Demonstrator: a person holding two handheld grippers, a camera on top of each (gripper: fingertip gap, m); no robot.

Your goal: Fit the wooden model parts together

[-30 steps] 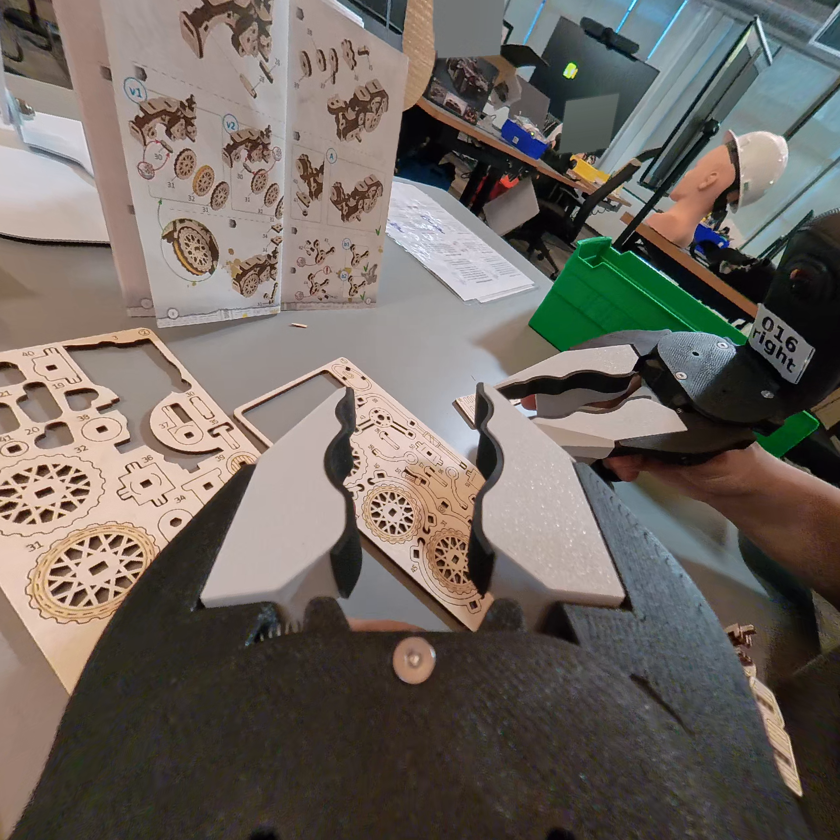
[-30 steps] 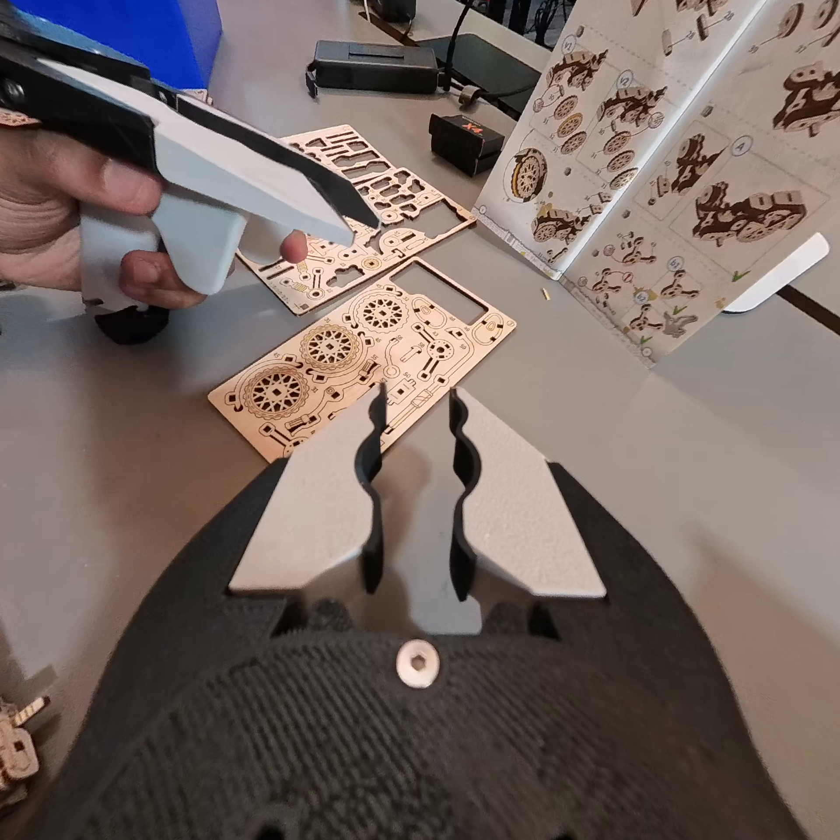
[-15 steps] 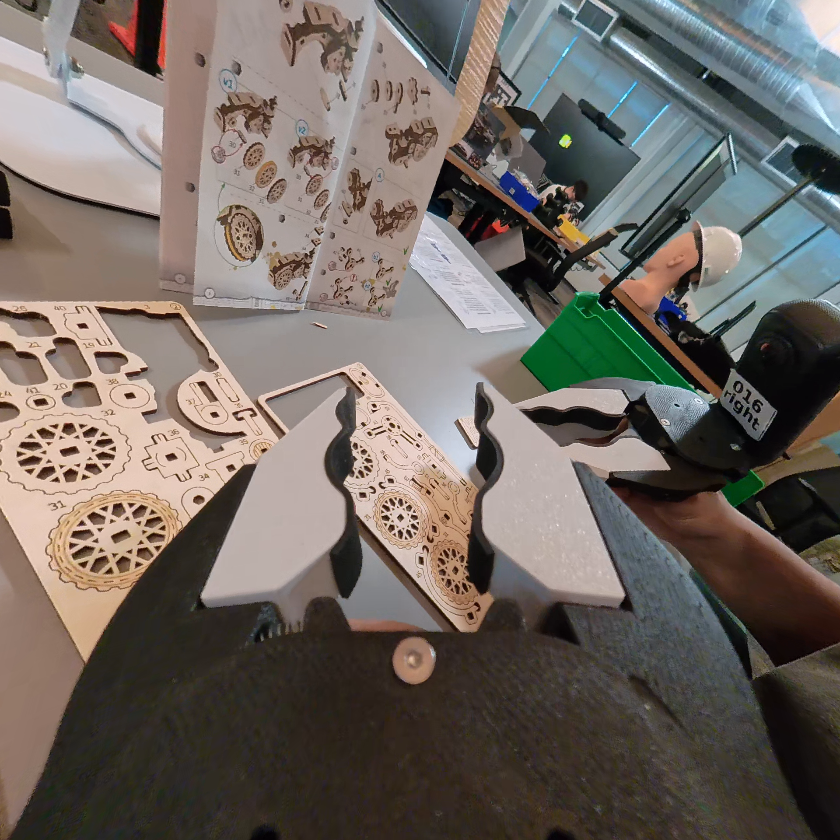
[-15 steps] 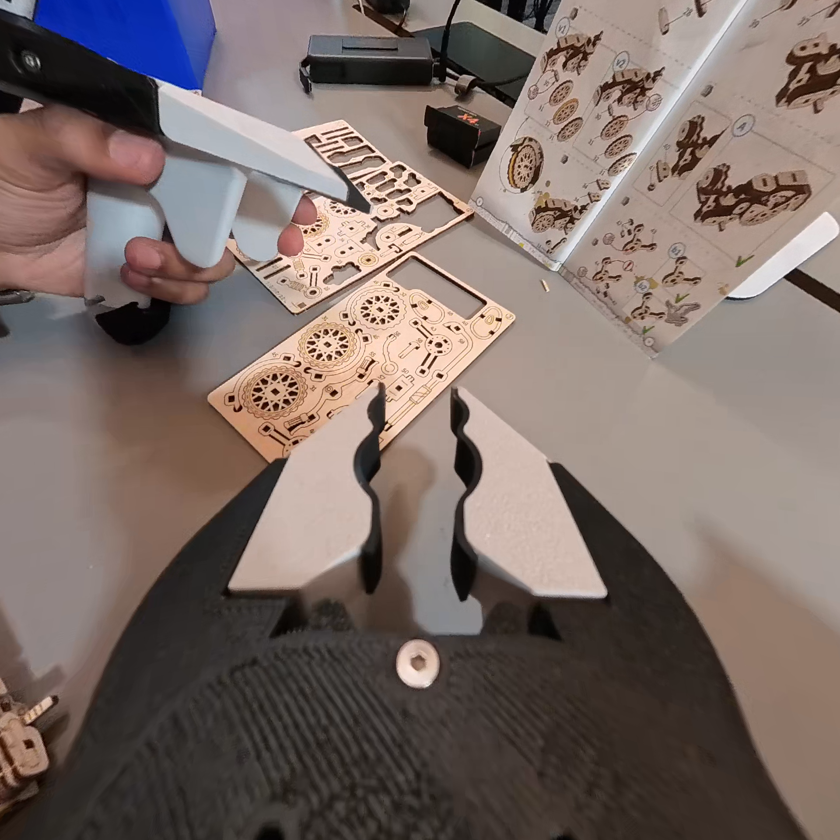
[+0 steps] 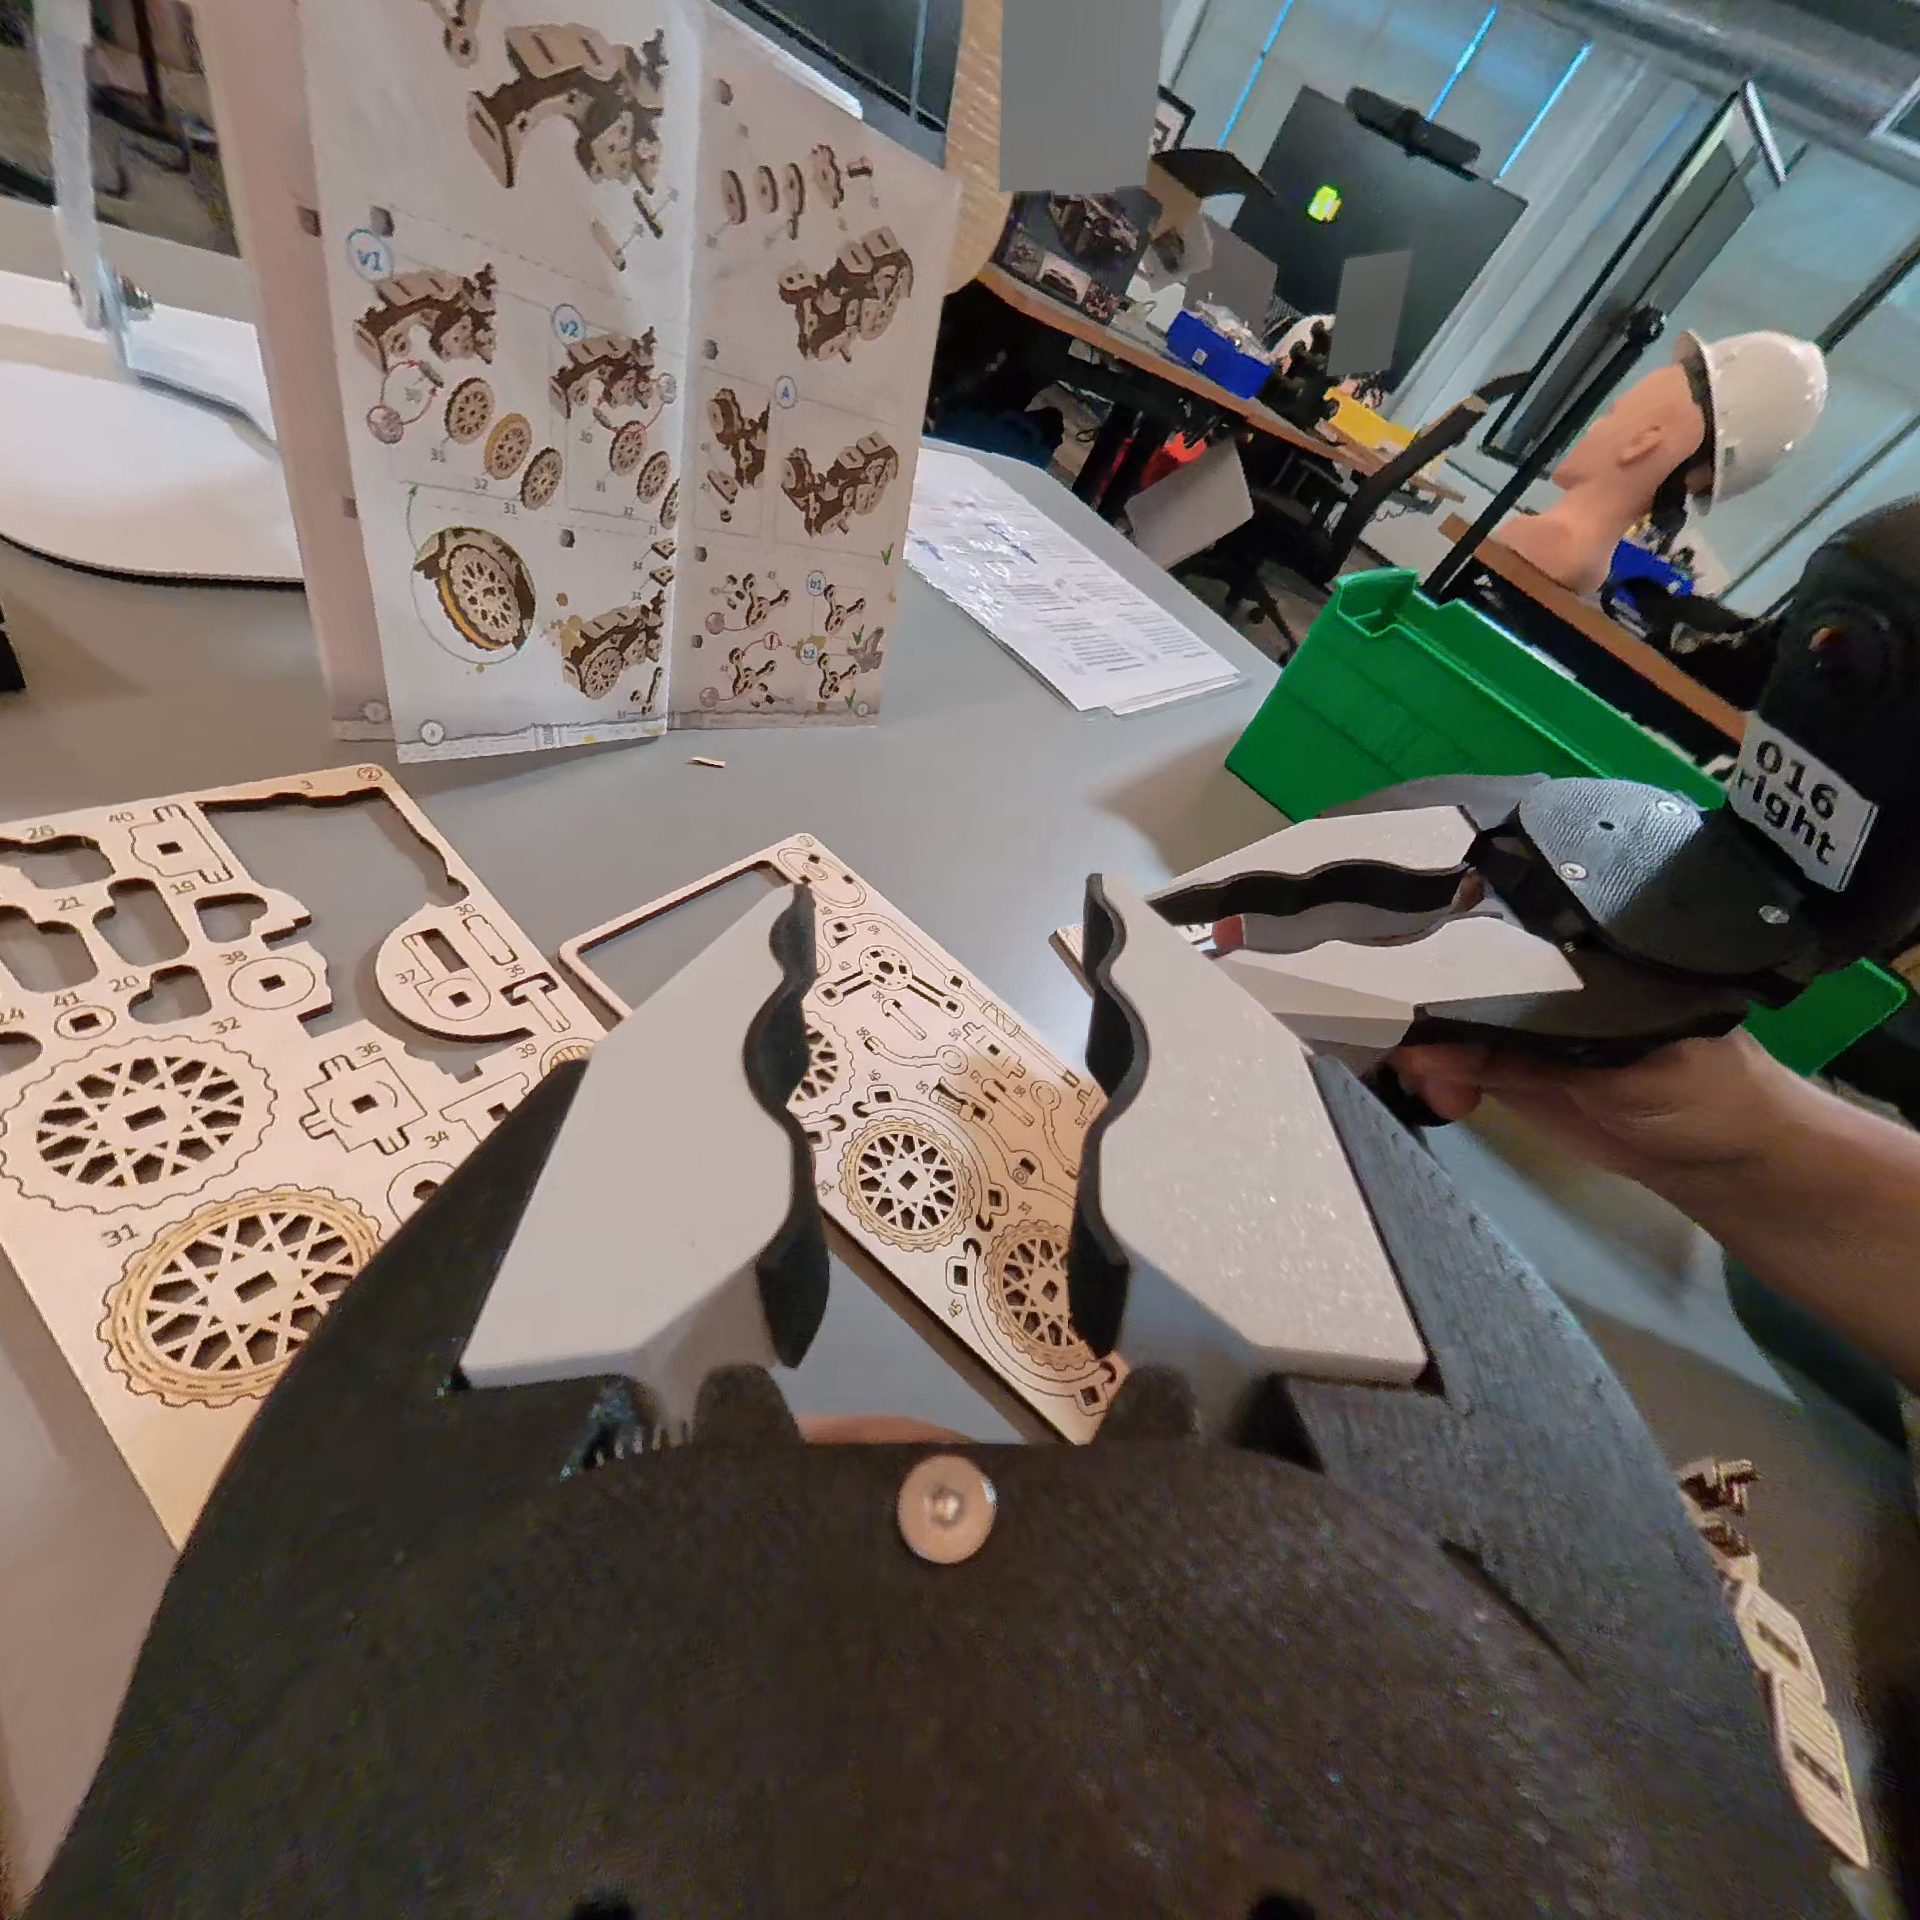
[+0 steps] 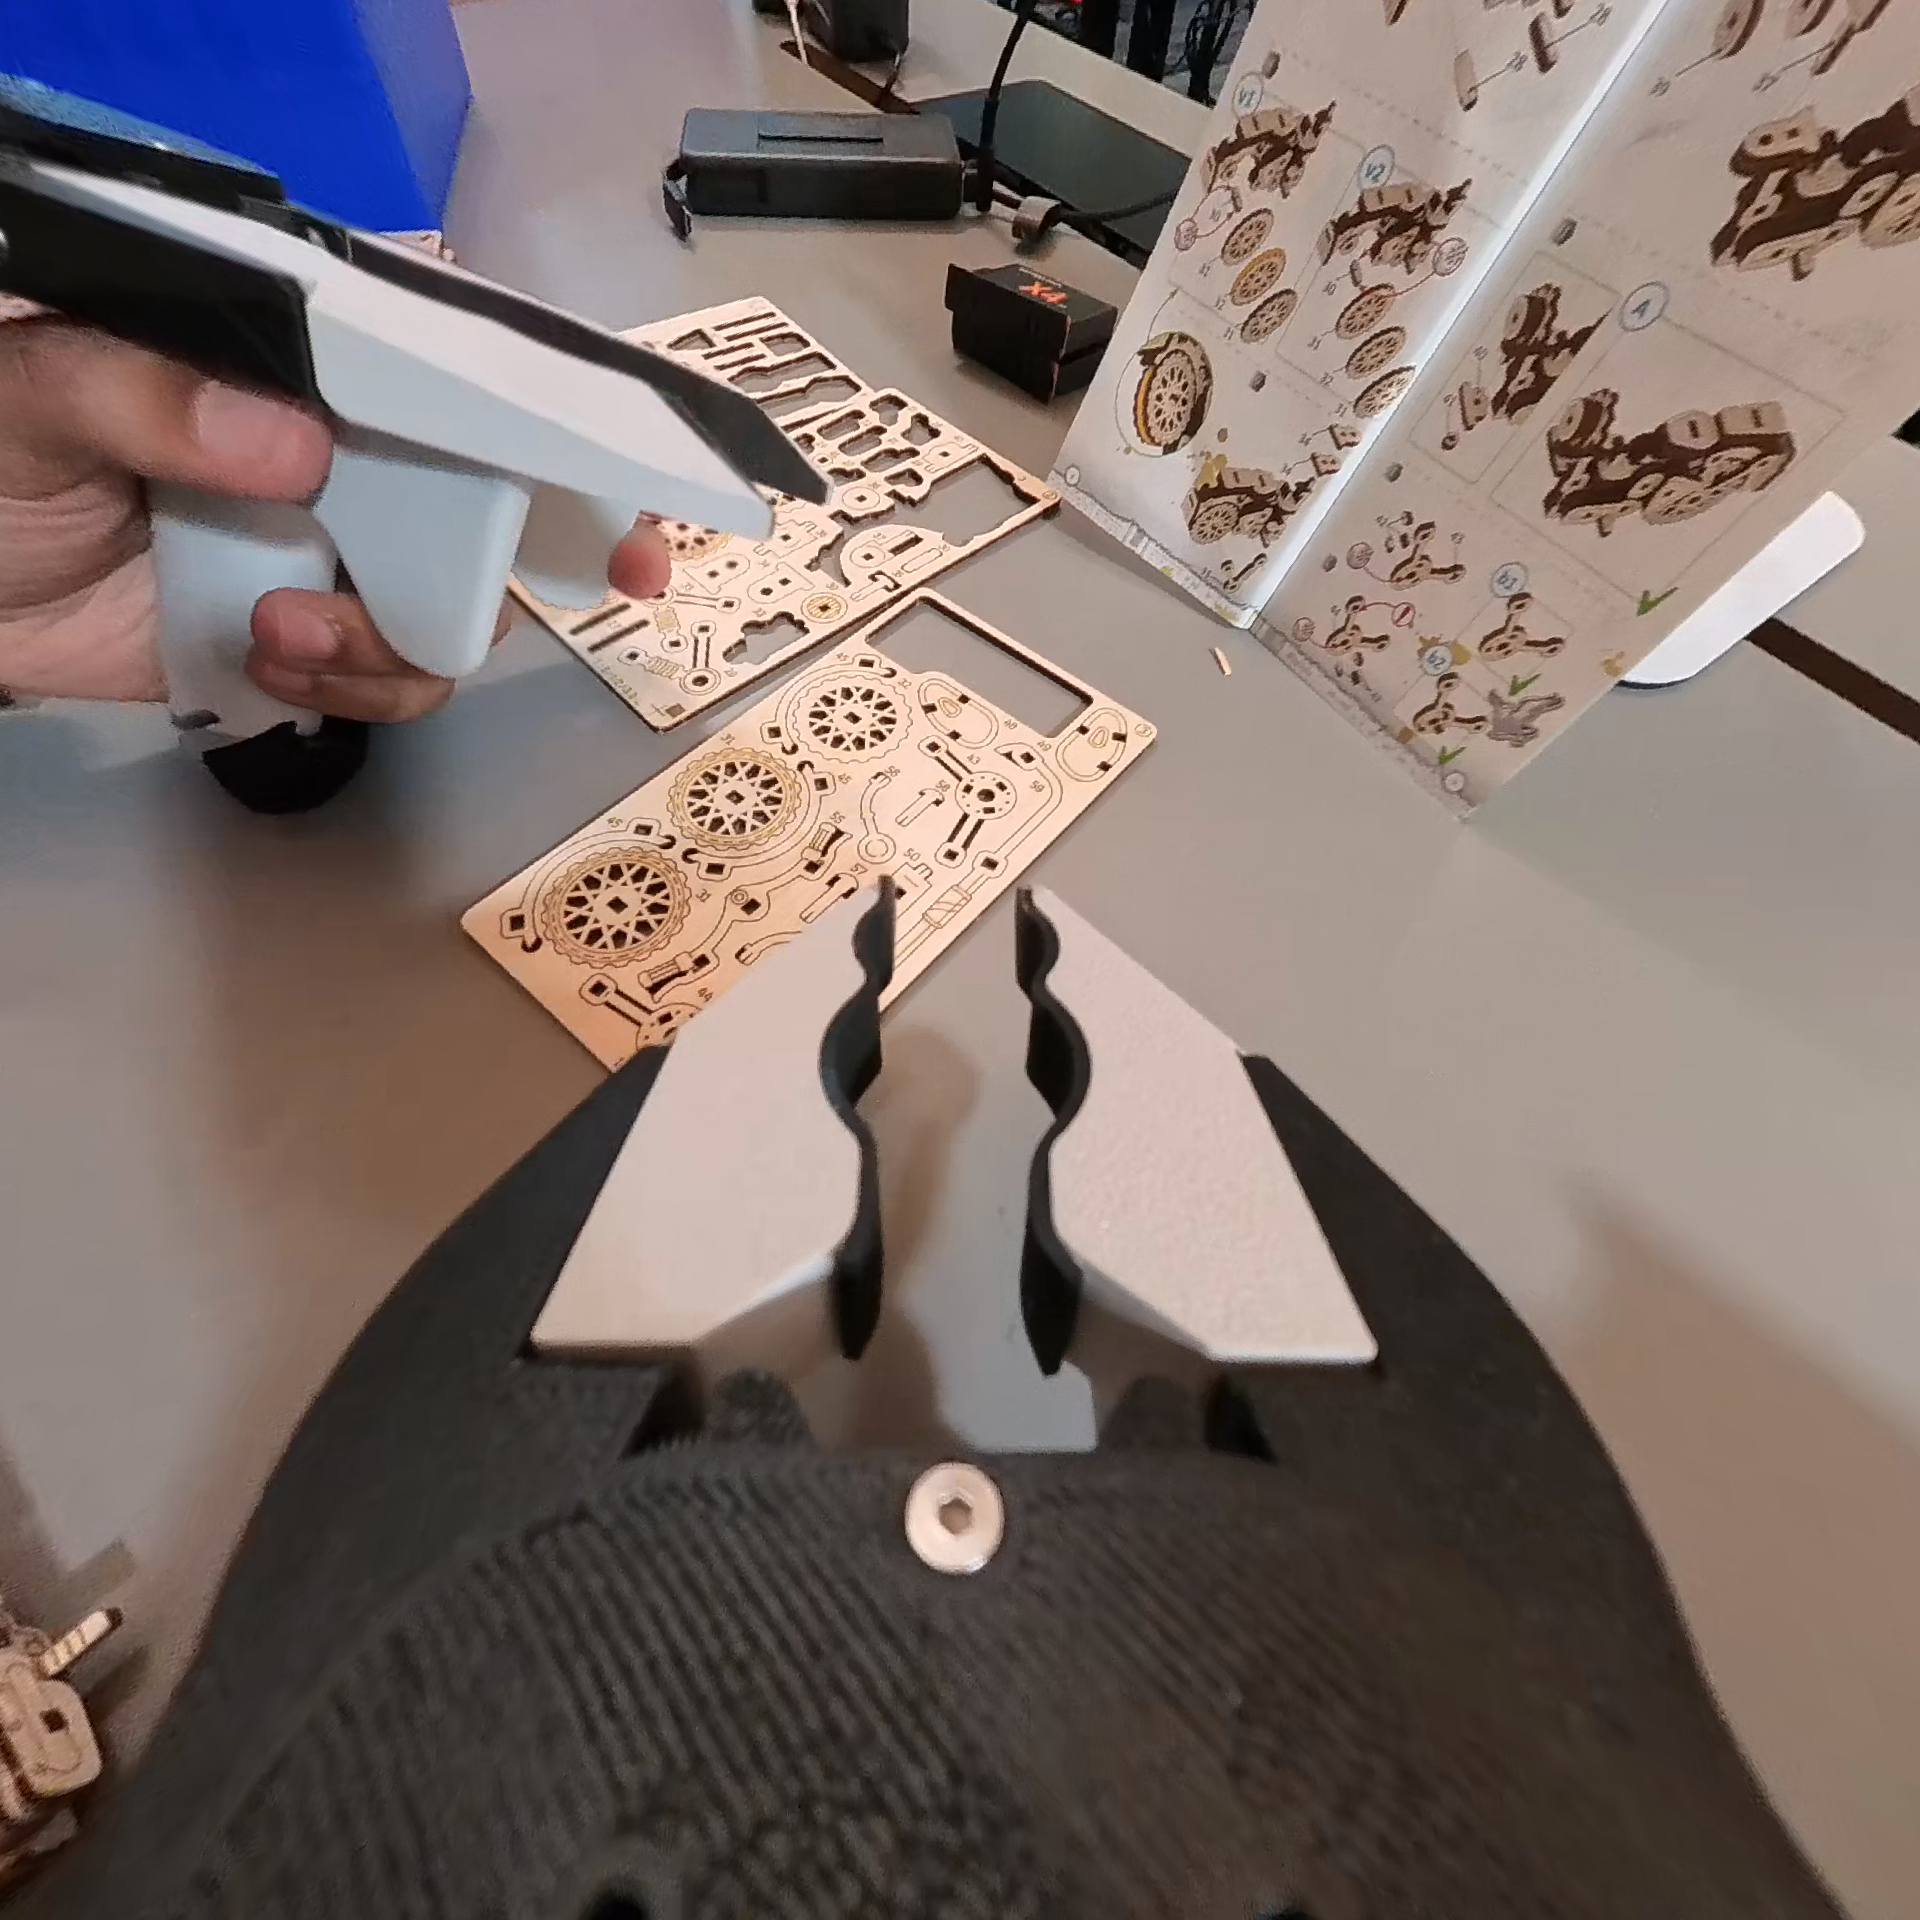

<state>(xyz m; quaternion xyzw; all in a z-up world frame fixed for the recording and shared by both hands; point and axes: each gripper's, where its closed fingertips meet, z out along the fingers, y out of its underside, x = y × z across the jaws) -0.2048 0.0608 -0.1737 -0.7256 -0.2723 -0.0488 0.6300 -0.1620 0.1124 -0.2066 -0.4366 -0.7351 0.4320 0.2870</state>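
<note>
Two laser-cut wooden part sheets lie flat on the grey table: a larger sheet with several parts punched out, and a smaller sheet with wheels and small pieces. My left gripper is open and empty, held above the gap between the sheets. My right gripper is open with a narrower gap and empty, hovering at the near edge of the smaller sheet. Each gripper shows in the other's view: the right and the left, which is above the larger sheet.
A folded instruction sheet stands upright behind the sheets. A green bin and printed papers are at the right. A small black box, a black adapter and a blue box sit beyond. An assembled wooden piece lies near me. My right fingertips sit around 8 cm from my left ones. Between my right fingertips and the assembled wooden piece there is roughly 15 cm.
The left gripper has tilted and drifted a little above the sheets; the right gripper has barely moved. Both stay open and empty. The sheets have not moved.
</note>
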